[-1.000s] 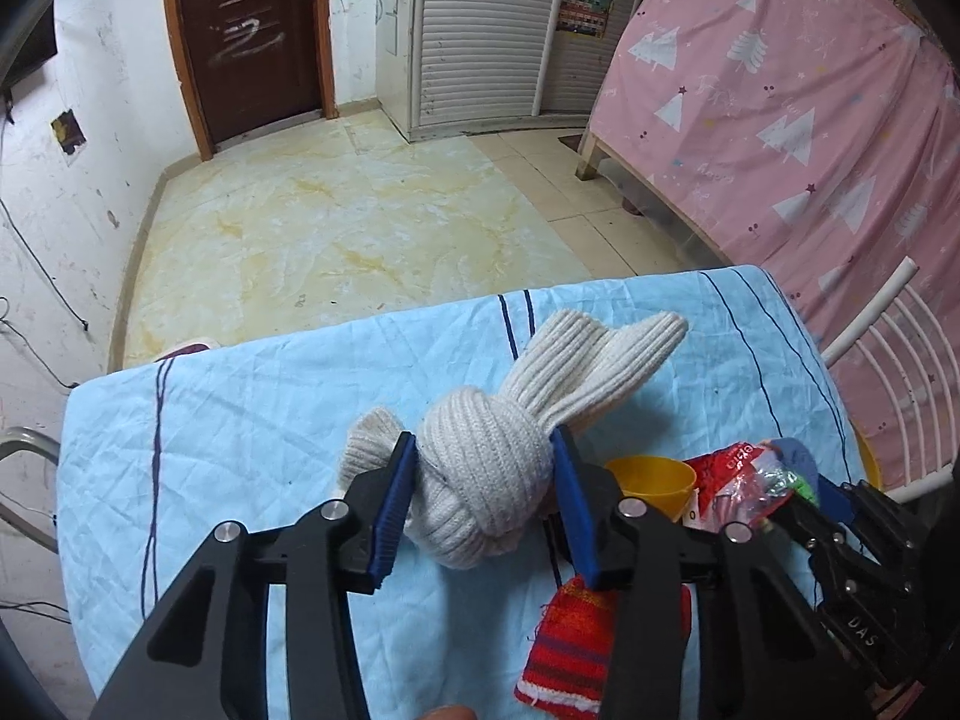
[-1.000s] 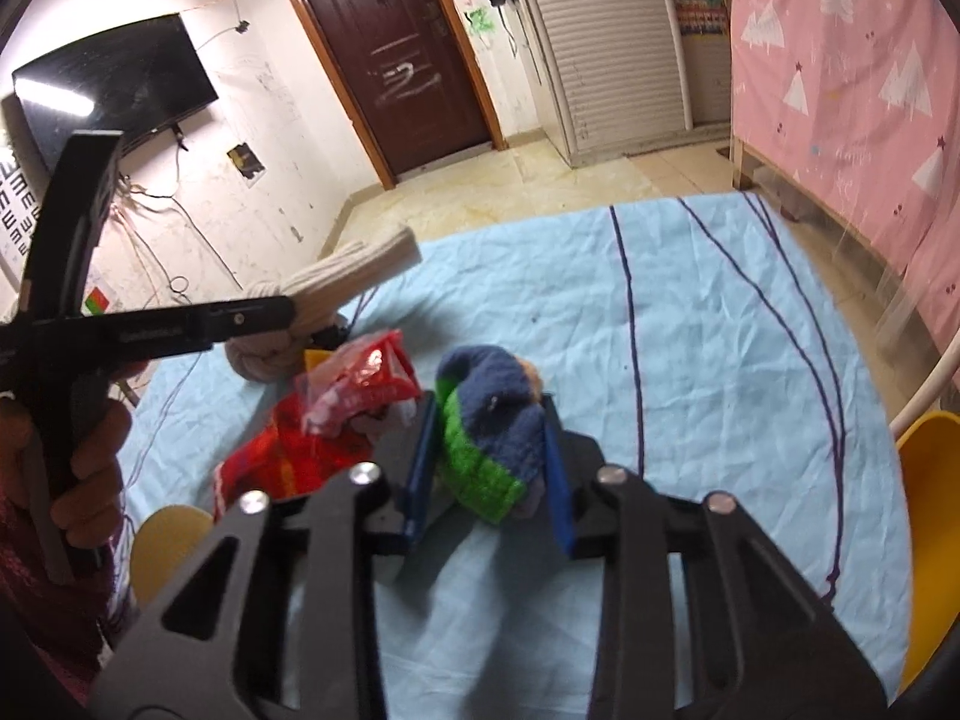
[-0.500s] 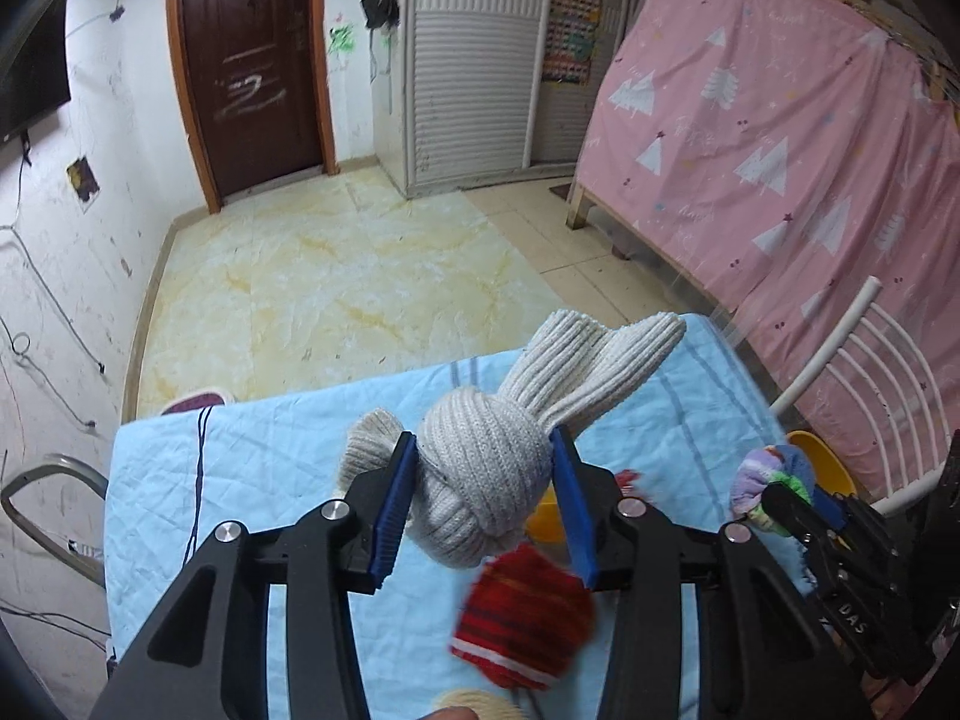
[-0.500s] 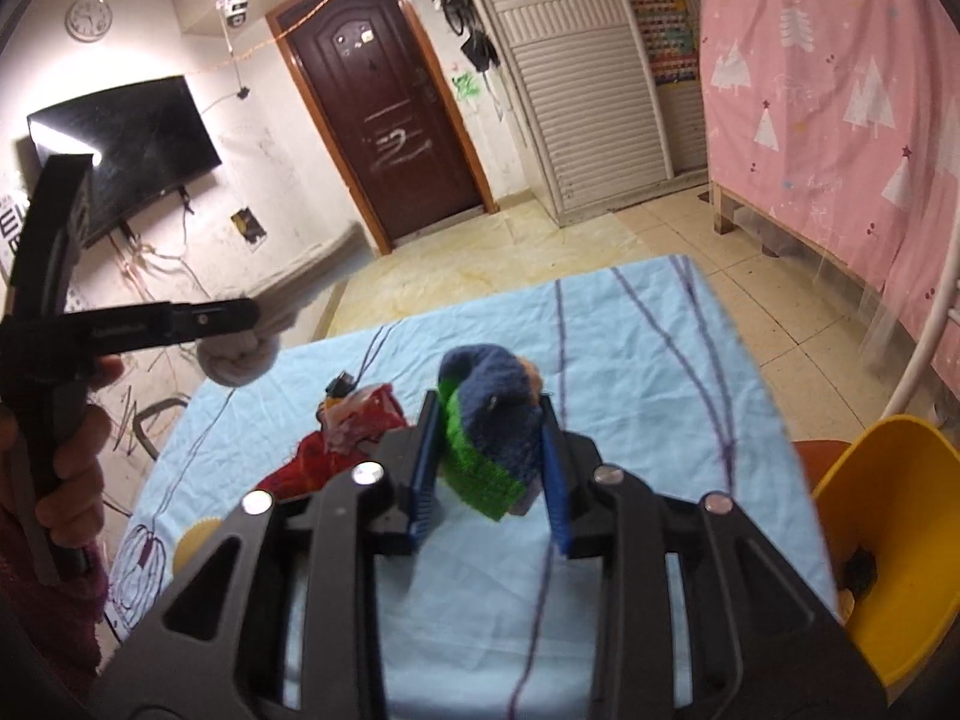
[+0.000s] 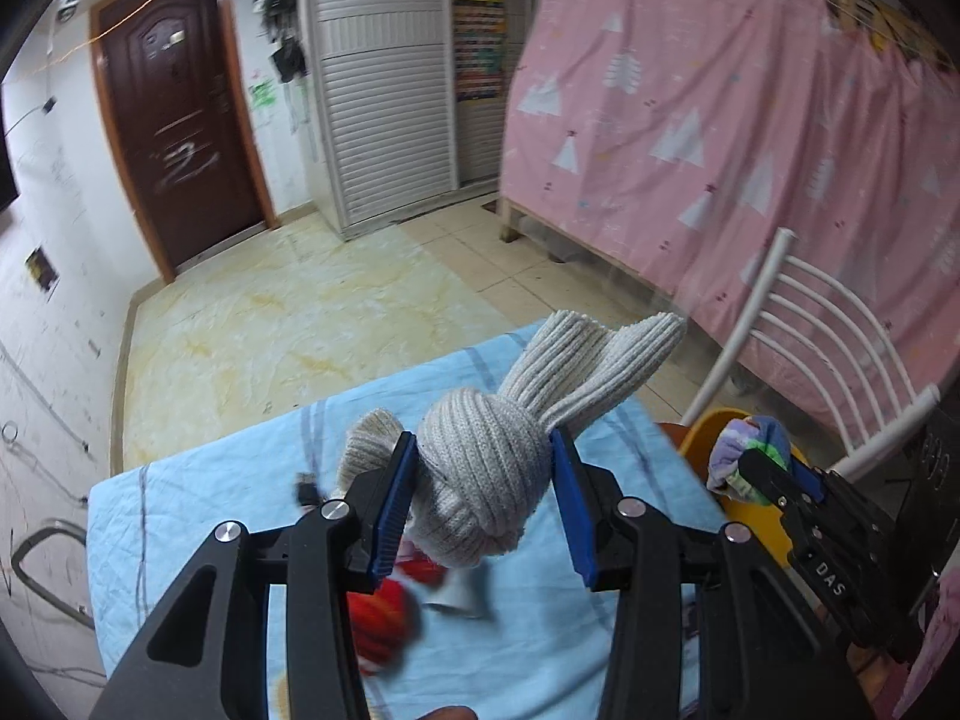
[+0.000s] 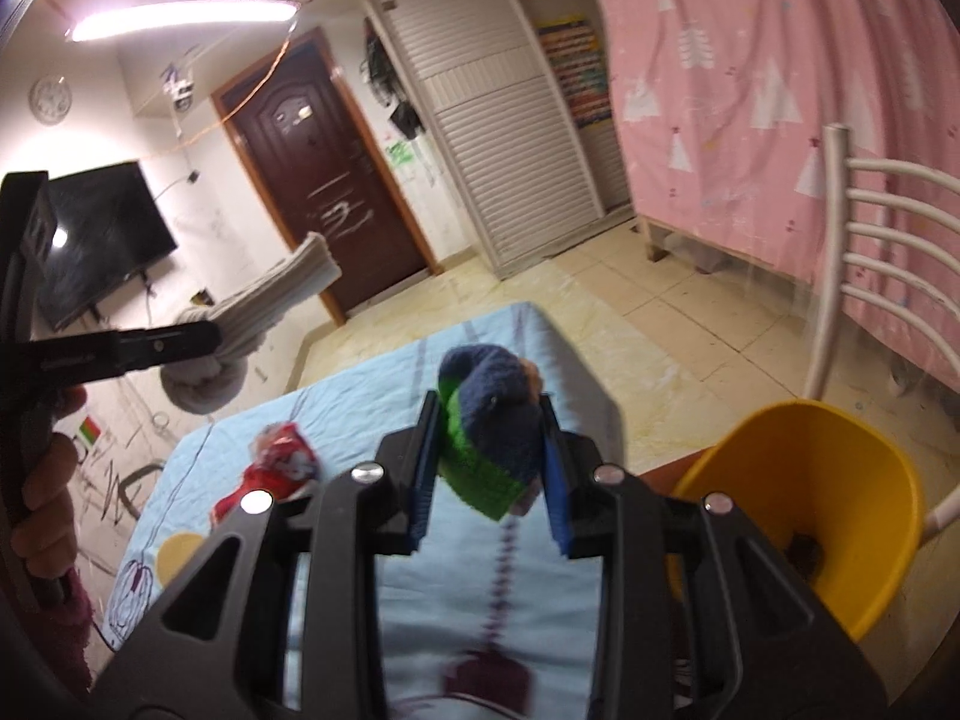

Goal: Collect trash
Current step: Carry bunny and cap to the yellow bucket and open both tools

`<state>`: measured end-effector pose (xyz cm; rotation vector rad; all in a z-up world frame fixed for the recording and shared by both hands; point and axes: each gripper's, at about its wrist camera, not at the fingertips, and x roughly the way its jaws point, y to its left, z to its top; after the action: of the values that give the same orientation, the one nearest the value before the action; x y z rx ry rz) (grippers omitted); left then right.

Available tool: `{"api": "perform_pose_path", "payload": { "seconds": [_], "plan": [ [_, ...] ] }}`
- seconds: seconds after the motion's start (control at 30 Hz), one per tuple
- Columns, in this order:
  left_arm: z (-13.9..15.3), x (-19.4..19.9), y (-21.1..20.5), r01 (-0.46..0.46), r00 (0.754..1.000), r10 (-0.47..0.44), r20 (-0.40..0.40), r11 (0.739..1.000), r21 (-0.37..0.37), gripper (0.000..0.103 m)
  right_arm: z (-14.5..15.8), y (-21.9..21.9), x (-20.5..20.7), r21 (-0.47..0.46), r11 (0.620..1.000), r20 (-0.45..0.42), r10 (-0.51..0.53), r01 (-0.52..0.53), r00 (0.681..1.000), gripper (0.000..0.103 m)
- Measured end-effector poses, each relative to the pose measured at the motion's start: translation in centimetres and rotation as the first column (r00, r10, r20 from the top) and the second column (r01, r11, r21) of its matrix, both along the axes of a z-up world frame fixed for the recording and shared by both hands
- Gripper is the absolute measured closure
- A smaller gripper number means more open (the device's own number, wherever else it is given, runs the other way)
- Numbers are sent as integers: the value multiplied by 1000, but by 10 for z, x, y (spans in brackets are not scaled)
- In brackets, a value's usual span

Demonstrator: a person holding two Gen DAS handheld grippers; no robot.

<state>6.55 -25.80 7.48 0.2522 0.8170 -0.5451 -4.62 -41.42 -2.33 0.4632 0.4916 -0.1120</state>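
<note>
Left gripper (image 5: 483, 501): fingers (image 5: 393, 510) clenched on a knotted grey sock (image 5: 486, 474). The knot sits squarely between the two blue pads, touching both, and bulges a little below them. Held clear above the counter (image 5: 198, 498), which is draped in a light blue cloth with dark stripes.

Sock axis: long axis runs away from the gripper, up and to the right in the left wrist view. Two ribbed cuffs fan out past the fingertips; a short stub pokes out on the left side behind the left pad. Knit is coarse, pale grey-beige, tied in one tight knot.

Right gripper (image 6: 486, 468): fingers (image 6: 555, 495) clamped on a balled sock (image 6: 489, 426), navy with a bright green band and a spot of orange at the top. It fills the gap between the pads and rises above them. Held over the counter's right edge, near a yellow bucket (image 6: 840, 480) that stands just beside the counter, in front of a white chair (image 6: 864, 228).

On the cloth below: a red wrapper (image 6: 282, 456) and something red, blurred (image 5: 384, 618). A hand (image 6: 42, 516) grips the left gripper's handle.
</note>
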Motion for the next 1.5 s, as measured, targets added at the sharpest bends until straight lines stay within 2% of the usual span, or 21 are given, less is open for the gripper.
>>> {"api": "perform_pose_path", "payload": {
  "seconds": [0.27, 0.6, 0.73, 1.03, 1.2, 1.5],
  "plan": [
    [-9, -28, -71, 111, 994, -111, -12, 993, 34, 67, -14, -50, -35, -8, 992, -12, -129, 129, 992, 74],
    [-29, -51, -150, 213, 976, -209, -54, 975, 69, 67, -42, -97, -55, -90, 963, -95, -263, 255, 960, 74],
    [-39, -57, -174, 245, 967, -239, -83, 966, 80, 67, -57, -113, -58, -86, 956, -130, -289, 280, 948, 73],
    [-67, -66, -222, 303, 943, -287, -166, 949, 83, 67, -71, -128, -65, -76, 948, -146, -316, 308, 937, 49],
    [-79, -65, -237, 301, 935, -281, -215, 951, 66, 65, -71, -125, -67, -74, 950, -138, -311, 303, 940, 46],
    [-62, -73, -220, 316, 940, -302, -157, 946, 77, 65, -62, -111, -65, -79, 956, -126, -292, 284, 948, 46]
  ]
}}
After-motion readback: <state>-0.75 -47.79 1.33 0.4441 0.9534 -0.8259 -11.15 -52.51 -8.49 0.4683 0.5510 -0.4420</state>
